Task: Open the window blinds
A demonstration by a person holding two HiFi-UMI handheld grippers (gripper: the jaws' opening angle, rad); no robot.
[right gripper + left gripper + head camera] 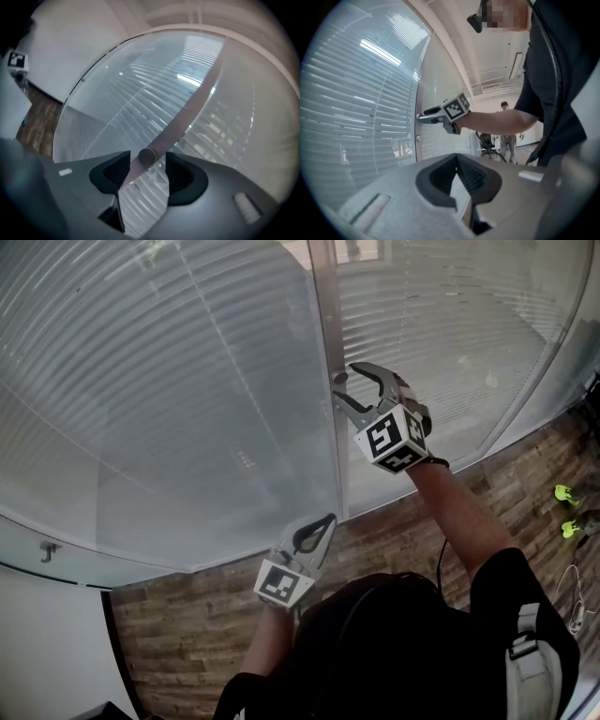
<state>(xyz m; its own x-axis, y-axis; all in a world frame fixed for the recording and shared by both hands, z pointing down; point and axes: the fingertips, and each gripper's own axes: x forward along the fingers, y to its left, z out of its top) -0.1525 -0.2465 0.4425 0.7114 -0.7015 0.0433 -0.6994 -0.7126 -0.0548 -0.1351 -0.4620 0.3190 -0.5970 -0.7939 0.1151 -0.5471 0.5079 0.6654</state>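
Closed slatted blinds (178, 381) hang behind the glass on both sides of a pale upright frame post (328, 315). A small round knob (147, 155) sticks out of that post. My right gripper (345, 381) is raised to the post and stands open, its jaws either side of the knob (339, 379) with gaps to both pads. Seen from the right gripper view, my right gripper (149, 165) has the knob centred between the dark pads. My left gripper (323, 526) hangs lower, near the bottom of the post, shut on nothing. It also shows as my left gripper (458, 161) pointing level along the glass.
Wood-look flooring (187, 624) runs along the base of the window. Two small green items (565, 493) lie on the floor at the right. A small bracket (47, 549) sits on the sill at the left. A person (505, 136) stands far back in the room.
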